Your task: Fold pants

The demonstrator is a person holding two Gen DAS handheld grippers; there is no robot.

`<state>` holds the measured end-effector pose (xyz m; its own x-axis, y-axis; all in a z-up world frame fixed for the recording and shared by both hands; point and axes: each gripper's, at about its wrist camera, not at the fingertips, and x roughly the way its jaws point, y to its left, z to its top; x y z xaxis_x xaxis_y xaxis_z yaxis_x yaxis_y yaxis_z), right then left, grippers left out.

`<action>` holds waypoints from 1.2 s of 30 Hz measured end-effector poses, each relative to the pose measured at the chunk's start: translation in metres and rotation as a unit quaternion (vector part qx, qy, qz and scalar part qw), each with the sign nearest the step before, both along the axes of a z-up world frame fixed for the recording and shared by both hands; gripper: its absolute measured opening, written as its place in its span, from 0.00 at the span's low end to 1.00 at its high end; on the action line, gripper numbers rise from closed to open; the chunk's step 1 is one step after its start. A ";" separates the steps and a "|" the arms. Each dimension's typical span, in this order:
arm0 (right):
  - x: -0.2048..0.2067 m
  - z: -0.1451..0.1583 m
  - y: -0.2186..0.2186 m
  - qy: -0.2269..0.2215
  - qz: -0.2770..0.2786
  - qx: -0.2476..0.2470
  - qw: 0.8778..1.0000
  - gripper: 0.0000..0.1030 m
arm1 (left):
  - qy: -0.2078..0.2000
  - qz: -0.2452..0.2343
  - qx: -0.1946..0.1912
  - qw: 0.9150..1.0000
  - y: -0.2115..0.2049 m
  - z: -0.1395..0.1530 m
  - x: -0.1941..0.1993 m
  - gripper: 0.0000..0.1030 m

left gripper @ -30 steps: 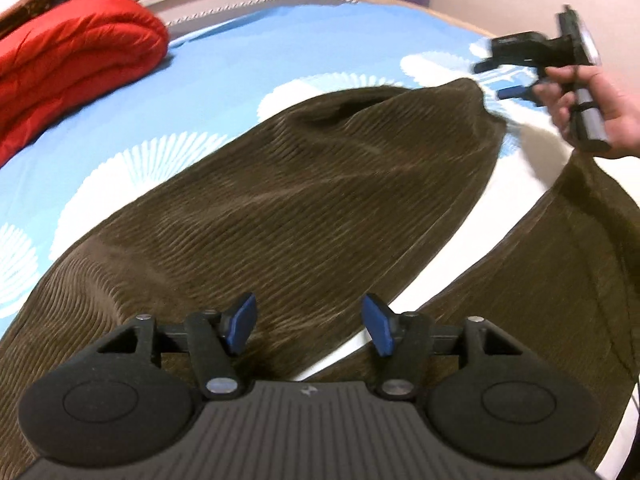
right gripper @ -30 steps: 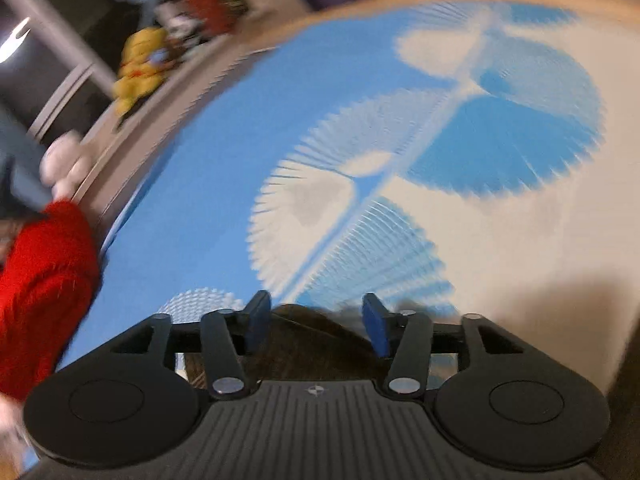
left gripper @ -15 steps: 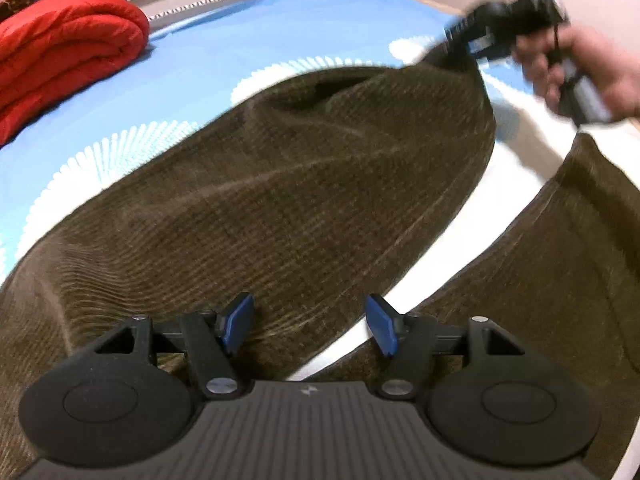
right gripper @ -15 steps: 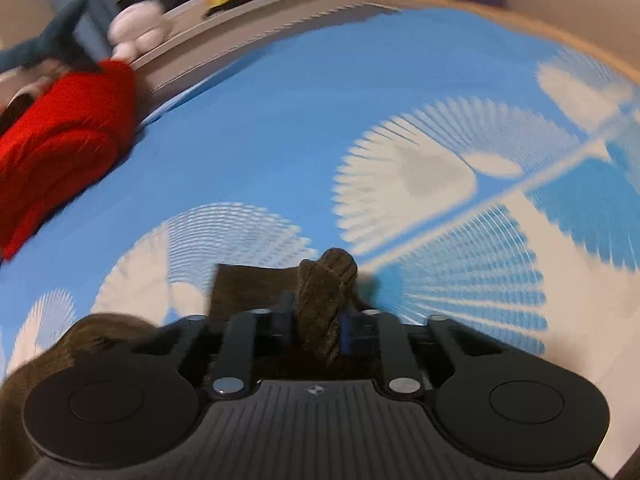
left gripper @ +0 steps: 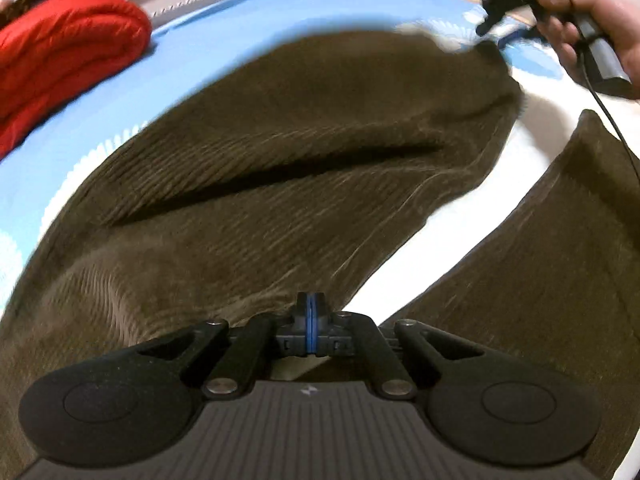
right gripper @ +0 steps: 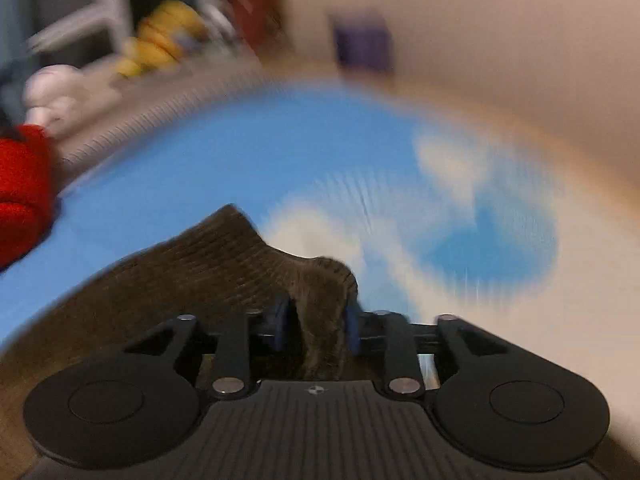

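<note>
My left gripper (left gripper: 310,312) is clamped fully together, its blue pads (left gripper: 310,322) meeting face to face right at the near edge of the brown corduroy pants (left gripper: 280,168). The view there is poor: I think a thin bit of the cloth is pinched between them, but I cannot tell for sure.

The pants lie spread on the blue and white bedsheet (left gripper: 224,28), one leg running away from my left gripper toward the far side, with a long dark crease across it. The other leg (left gripper: 560,248) lies to the right of the first, a strip of white sheet between them.

At the far end of that first leg, my right hand (left gripper: 592,24) carries the right gripper (right gripper: 316,322). Its jaws are opening, yet a bunched fold of the hem (right gripper: 324,312) stands between the blue pads (right gripper: 280,320) and looks lifted off the sheet.

A red folded blanket (left gripper: 60,64) sits to the left of the pants, well apart.
</note>
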<state>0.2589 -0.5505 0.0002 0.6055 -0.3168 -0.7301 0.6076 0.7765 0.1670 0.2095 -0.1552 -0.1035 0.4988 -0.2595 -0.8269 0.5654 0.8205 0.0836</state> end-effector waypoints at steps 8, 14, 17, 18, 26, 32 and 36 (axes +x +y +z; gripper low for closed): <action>-0.036 -0.040 -0.071 -0.022 -0.075 0.068 0.995 0.44 | -0.020 -0.005 -0.045 0.999 0.008 0.010 -0.002 0.23; -0.052 -0.061 -0.070 0.015 -0.109 0.161 0.981 0.45 | -0.016 0.005 -0.049 0.999 0.003 0.002 0.004 0.49; -0.042 -0.065 -0.060 0.050 -0.101 0.152 0.982 0.45 | -0.006 0.005 -0.032 0.999 0.000 -0.007 0.004 0.49; -0.040 -0.066 -0.056 0.054 -0.101 0.145 0.983 0.43 | -0.005 0.007 -0.023 1.000 0.000 -0.010 0.004 0.49; -0.034 -0.055 -0.051 0.033 -0.110 0.107 0.988 0.12 | -0.013 0.011 -0.009 1.000 0.004 -0.009 0.004 0.11; -0.062 0.022 -0.038 -0.071 -0.165 0.020 0.984 0.11 | -0.017 -0.060 -0.068 0.996 0.005 0.018 -0.011 0.11; -0.080 -0.012 -0.059 0.033 -0.255 0.040 0.966 0.13 | 0.026 -0.088 -0.035 0.995 0.000 0.004 -0.022 0.20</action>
